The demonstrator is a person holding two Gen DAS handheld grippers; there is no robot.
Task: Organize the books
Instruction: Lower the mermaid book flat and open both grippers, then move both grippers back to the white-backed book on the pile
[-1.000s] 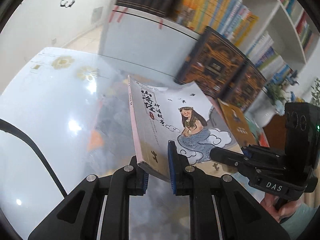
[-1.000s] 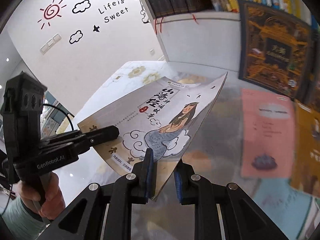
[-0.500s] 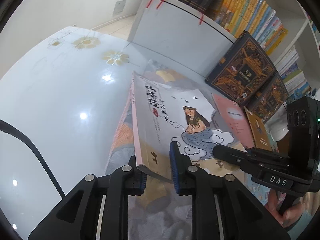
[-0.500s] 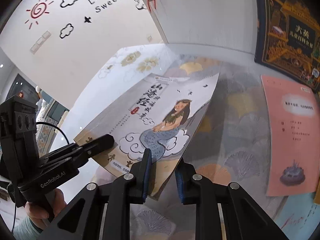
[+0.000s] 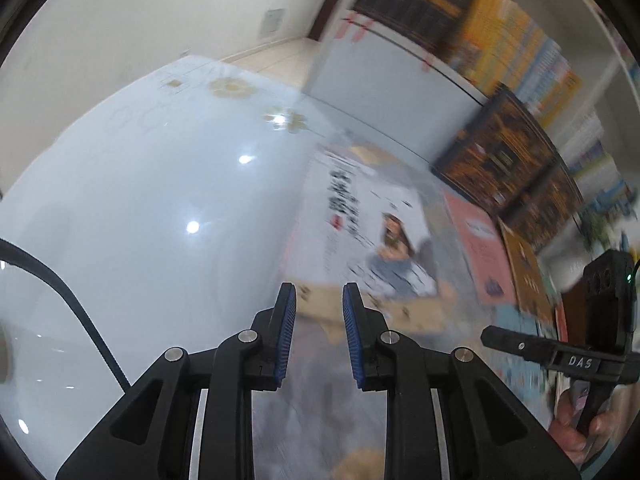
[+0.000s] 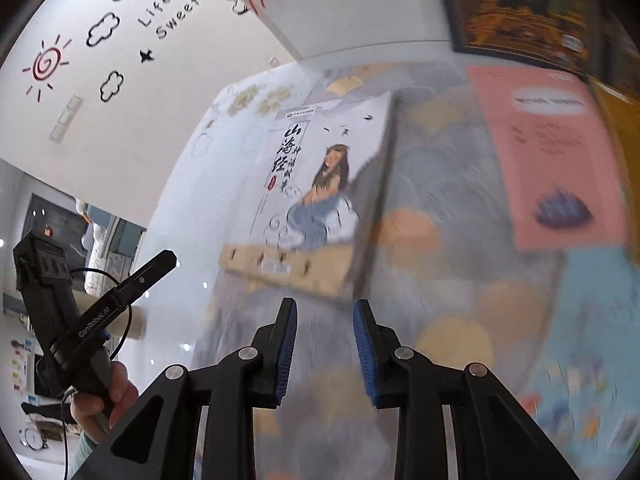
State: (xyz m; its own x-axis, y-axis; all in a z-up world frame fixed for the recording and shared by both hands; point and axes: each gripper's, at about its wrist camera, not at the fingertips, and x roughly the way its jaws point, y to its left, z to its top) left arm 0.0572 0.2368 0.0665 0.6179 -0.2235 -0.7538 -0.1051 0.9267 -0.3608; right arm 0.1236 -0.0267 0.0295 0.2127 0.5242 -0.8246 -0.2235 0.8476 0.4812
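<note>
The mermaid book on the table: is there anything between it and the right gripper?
Nothing visible. The mermaid book lies on the patterned mat, just beyond the right gripper, whose jaws are opening with nothing between them. Only bare mat separates them.

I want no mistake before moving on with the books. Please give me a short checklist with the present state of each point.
1. Left claw free of the illustrated book: ok, nothing between its fingers.
2. Right claw free of it: ok, jaws opening, gap bare.
3. Book lying on the table: looks ok, though blurred.
4. Book clear of the pink book: ok, apart.
5. Book square to the table edge: cannot tell.
</note>
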